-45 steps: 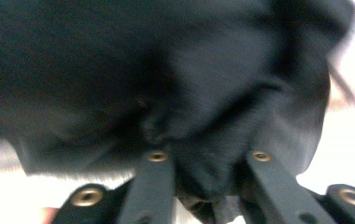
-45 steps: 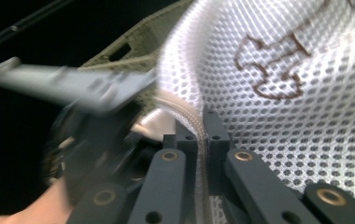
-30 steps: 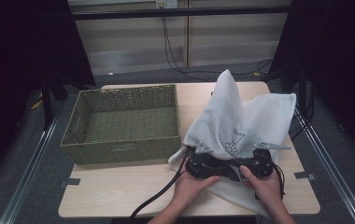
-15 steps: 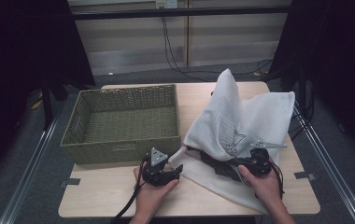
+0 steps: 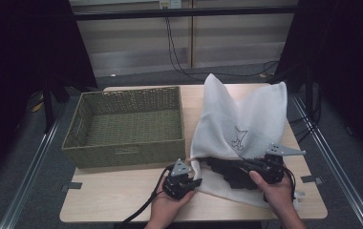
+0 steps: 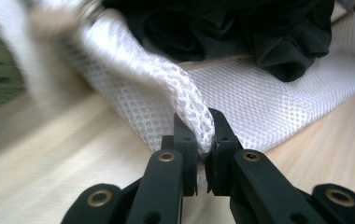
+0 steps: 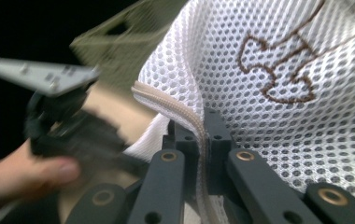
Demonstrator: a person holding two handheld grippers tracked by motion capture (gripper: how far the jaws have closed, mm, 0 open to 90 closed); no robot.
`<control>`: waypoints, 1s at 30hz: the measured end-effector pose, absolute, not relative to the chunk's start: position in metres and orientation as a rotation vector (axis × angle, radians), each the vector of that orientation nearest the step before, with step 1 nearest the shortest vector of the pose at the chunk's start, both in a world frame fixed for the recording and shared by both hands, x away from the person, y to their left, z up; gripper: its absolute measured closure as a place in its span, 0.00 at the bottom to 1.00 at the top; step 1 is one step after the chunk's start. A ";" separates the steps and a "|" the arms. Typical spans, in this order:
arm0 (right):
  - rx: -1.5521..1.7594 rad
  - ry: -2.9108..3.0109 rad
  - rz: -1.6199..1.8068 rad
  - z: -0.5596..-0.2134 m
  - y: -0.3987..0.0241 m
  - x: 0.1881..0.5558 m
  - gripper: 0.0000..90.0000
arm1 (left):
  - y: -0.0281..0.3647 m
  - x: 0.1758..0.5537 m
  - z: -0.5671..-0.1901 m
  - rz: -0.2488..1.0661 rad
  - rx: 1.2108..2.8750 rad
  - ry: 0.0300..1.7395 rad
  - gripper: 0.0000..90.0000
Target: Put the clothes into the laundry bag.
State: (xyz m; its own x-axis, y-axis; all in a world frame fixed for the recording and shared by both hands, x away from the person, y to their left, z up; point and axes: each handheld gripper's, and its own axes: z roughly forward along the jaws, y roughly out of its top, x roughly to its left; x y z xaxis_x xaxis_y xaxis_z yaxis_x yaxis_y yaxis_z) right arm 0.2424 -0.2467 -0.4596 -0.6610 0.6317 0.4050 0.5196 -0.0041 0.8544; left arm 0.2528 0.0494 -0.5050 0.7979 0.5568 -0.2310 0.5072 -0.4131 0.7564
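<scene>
Since the earlier frames, we are seeing our left gripper (image 5: 195, 182) pulled away from the right and its jaws just closing onto the near edge of the white mesh bag (image 5: 246, 119), beside the green basket (image 5: 122, 143) on the table (image 5: 122, 195). From above, our hands are hiding both grips and the dark cloth (image 5: 227, 169) is only partly showing. The left gripper (image 6: 202, 140) view is showing the pinched mesh fold, while the right gripper (image 7: 202, 135) view is showing it clamped on the bag's zipper seam (image 7: 185, 112).

Left gripper (image 6: 198, 140): jaws just closed, mesh pinched between fingertips.
Right gripper (image 7: 199, 135): jaws clamped, zip edge held between fingertips.
</scene>
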 end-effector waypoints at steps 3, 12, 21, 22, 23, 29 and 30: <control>1.257 2.383 1.716 -0.472 -0.238 0.250 0.98 | 0.050 0.255 -0.506 0.039 2.087 0.800 0.95; 1.470 2.341 1.425 -0.487 -0.235 0.275 0.98 | 0.057 0.252 -0.505 0.054 2.145 0.743 0.98; 1.546 1.903 1.326 -0.491 -0.262 0.294 0.98 | 0.063 0.252 -0.508 0.016 2.096 0.765 0.97; 1.503 1.906 1.381 -0.488 -0.264 0.290 0.97 | 0.064 0.253 -0.508 0.008 2.095 0.765 0.97; 1.454 1.906 1.436 -0.483 -0.266 0.284 0.97 | 0.064 0.254 -0.509 -0.005 2.090 0.771 0.97; 1.289 1.977 1.559 -0.458 -0.265 0.248 0.92 | 0.066 0.258 -0.510 -0.050 2.072 0.790 0.96; 1.269 2.024 1.547 -0.460 -0.262 0.243 0.94 | 0.066 0.258 -0.510 -0.049 2.074 0.789 0.95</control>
State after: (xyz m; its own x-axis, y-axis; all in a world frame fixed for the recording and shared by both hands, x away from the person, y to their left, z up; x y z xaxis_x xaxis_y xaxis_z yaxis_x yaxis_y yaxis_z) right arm 0.2426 -0.2625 -0.4599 -0.5679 0.7784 0.2674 0.4623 0.0329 0.8861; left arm 0.2578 0.0661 -0.5098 0.7964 0.5155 -0.3161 0.5504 -0.4016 0.7320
